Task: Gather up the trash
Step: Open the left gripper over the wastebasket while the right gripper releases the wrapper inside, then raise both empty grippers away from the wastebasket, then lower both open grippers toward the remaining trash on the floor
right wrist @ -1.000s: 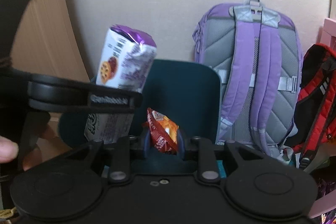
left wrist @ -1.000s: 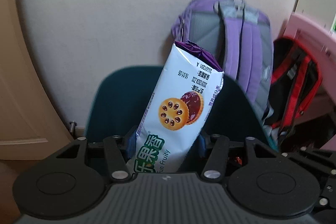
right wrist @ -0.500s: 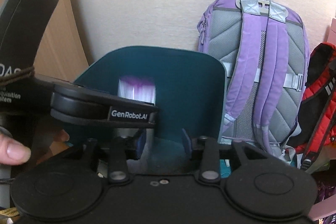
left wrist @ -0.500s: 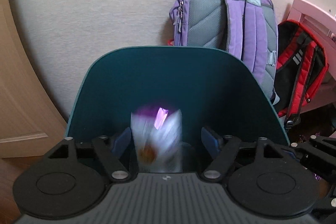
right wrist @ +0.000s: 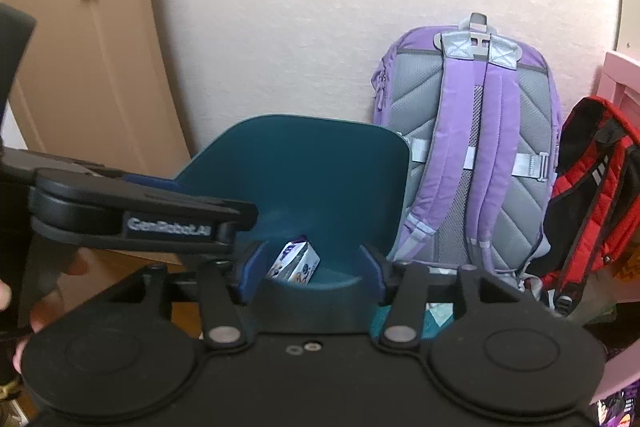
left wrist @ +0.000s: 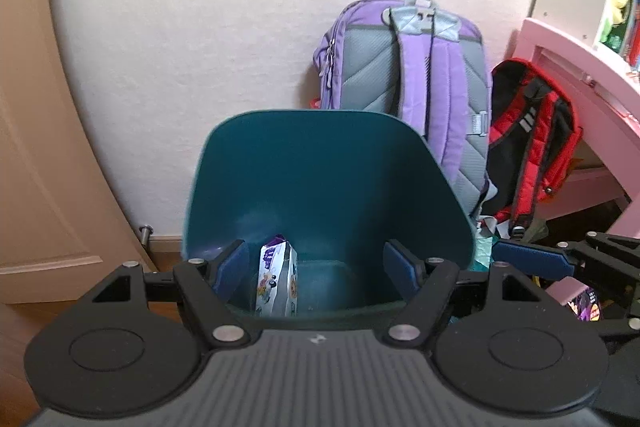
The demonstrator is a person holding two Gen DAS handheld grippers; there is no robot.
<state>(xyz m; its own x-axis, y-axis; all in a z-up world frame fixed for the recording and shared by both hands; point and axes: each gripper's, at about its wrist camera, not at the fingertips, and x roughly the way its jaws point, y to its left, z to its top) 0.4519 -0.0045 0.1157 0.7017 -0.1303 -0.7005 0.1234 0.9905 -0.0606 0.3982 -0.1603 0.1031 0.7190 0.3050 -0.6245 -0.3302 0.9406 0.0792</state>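
Observation:
A teal trash bin (left wrist: 320, 163) stands open against the wall. A white and purple cookie packet (left wrist: 278, 279) lies at its bottom, also seen in the right wrist view as the packet (right wrist: 298, 263) inside the bin (right wrist: 312, 179). My left gripper (left wrist: 316, 267) hovers over the near rim, open, with nothing between its pads. My right gripper (right wrist: 312, 267) hangs over the same rim beside it, its jaws opening and empty. The orange snack bag is out of sight.
A purple backpack (left wrist: 408, 87) and a red and black backpack (left wrist: 536, 139) lean behind and right of the bin. A pink desk (left wrist: 580, 67) stands at the right, a brown door (right wrist: 80, 47) at the left. A purple snack packet (left wrist: 588, 303) lies on the floor under the desk.
The cookie packet left my left gripper and dropped into the bin. The orange snack bag is gone from my right gripper. Both grippers opened and rose back from the bin.

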